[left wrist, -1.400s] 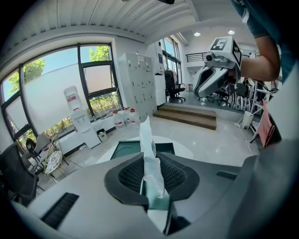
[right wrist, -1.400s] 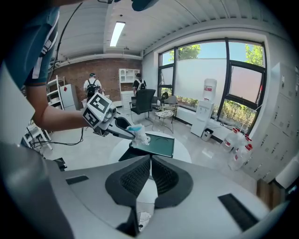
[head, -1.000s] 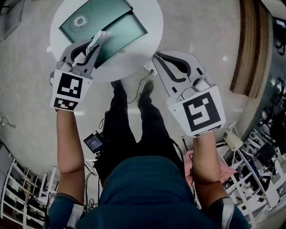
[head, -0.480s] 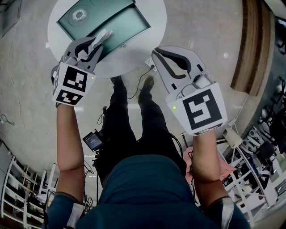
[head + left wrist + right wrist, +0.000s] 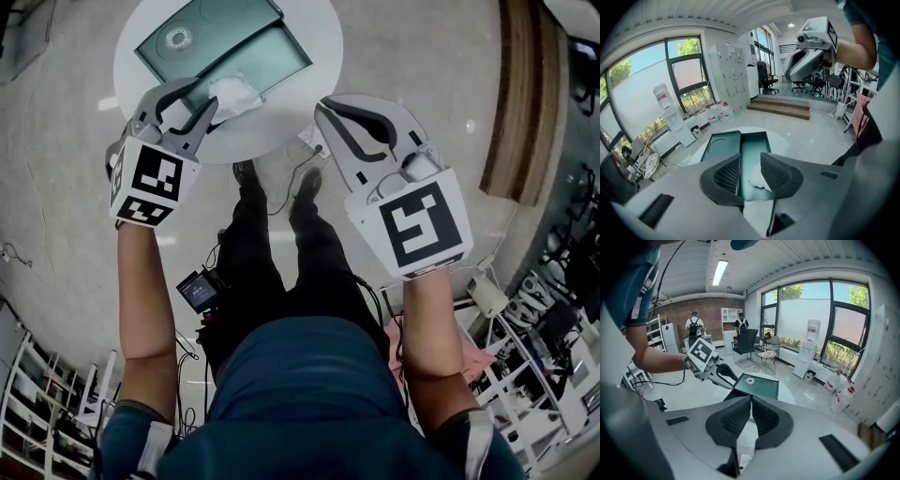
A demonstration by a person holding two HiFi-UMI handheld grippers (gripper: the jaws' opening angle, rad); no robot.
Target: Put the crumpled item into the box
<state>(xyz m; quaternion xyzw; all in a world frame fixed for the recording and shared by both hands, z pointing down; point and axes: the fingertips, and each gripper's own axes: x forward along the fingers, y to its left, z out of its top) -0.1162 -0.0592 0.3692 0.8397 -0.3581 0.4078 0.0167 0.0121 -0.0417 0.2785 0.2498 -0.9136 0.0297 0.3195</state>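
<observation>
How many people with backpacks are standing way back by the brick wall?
2. One person stands at the left of the brick wall. The second person is to the right, behind a black chair. The arm could hide more.

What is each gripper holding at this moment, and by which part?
Nothing. The left gripper is opening with nothing between its fingers; the crumpled item lies loose in the box. The right gripper is shut and empty.
</observation>
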